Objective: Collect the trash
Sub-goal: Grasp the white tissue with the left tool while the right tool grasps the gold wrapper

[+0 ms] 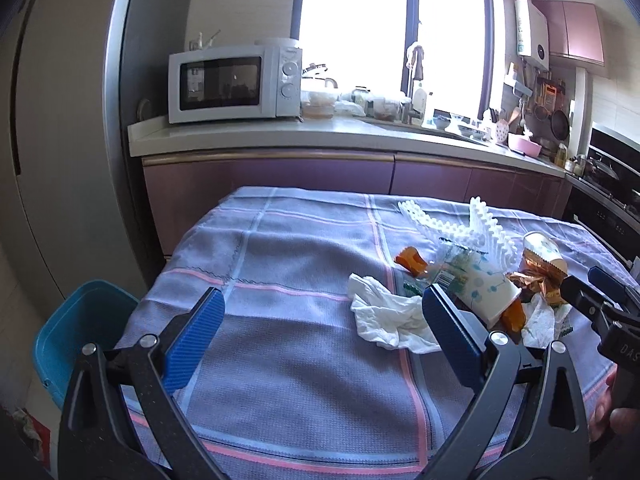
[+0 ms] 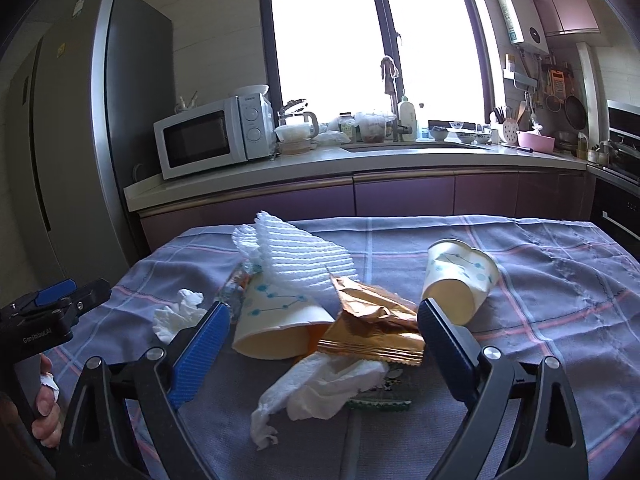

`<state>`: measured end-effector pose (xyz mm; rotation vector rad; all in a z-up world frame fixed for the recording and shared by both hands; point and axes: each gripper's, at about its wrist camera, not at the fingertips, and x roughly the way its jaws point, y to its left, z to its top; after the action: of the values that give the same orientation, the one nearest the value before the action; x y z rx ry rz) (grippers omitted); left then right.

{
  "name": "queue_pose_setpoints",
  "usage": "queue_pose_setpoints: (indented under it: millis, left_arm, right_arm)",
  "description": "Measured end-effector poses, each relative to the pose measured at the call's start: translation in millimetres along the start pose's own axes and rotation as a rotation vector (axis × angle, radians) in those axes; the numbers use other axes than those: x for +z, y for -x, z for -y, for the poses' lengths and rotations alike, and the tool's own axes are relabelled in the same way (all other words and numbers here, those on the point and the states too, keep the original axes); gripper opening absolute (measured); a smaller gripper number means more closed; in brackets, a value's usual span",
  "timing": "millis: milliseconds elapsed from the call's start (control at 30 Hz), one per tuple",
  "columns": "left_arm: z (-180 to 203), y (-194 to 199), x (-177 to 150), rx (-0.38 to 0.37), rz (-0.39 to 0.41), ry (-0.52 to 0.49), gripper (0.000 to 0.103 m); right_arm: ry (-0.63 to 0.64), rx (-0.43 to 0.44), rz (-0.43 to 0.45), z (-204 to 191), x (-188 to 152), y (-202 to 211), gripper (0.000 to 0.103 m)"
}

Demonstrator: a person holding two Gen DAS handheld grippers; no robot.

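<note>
From my station I had both grippers over the checked tablecloth (image 1: pixel 280 344), and neither held anything. The left gripper (image 1: pixel 322 312) had its jaws spread wide above bare cloth, with a crumpled white tissue (image 1: pixel 386 316) lying just beside its right finger. The right gripper (image 2: pixel 324 322) was spread as well, framing the heap of trash: a paper cup on its side (image 2: pixel 280 324) near the left finger, a gold snack wrapper (image 2: pixel 372 328) touching that cup, a second crumpled tissue (image 2: pixel 320 390) in front of the wrapper, and a white foam net sleeve (image 2: pixel 296 256) lying over the cup's far end. A second paper cup (image 2: pixel 460 276) lay tipped just beyond the right finger. In the left wrist view, a blue bin (image 1: pixel 80 328) stood beside the table's left edge, well apart from the heap.
</note>
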<state>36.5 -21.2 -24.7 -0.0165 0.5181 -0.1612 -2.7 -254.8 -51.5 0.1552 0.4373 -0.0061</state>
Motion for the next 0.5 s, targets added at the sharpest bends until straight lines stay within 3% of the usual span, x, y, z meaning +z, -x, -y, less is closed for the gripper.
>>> queue_pose_setpoints:
  millis: [133, 267, 333, 500]
  left_arm:
    - [7, -29, 0, -0.048, -0.098, -0.017, 0.092]
    - [11, -57, -2, -0.107, -0.196, -0.02, 0.083]
    - [13, -71, -4, -0.138, -0.245, -0.018, 0.08]
    - [18, -105, -9, -0.204, -0.347, 0.001, 0.061]
  right_arm:
    - [0.008, -0.031, -0.052, 13, 2, -13, 0.076]
    - [0.034, -0.045, -0.069, 19, 4, -22, 0.068]
    - [0.053, -0.044, -0.078, 20, 6, -25, 0.057]
    - [0.065, -0.023, -0.099, 24, 9, -31, 0.039]
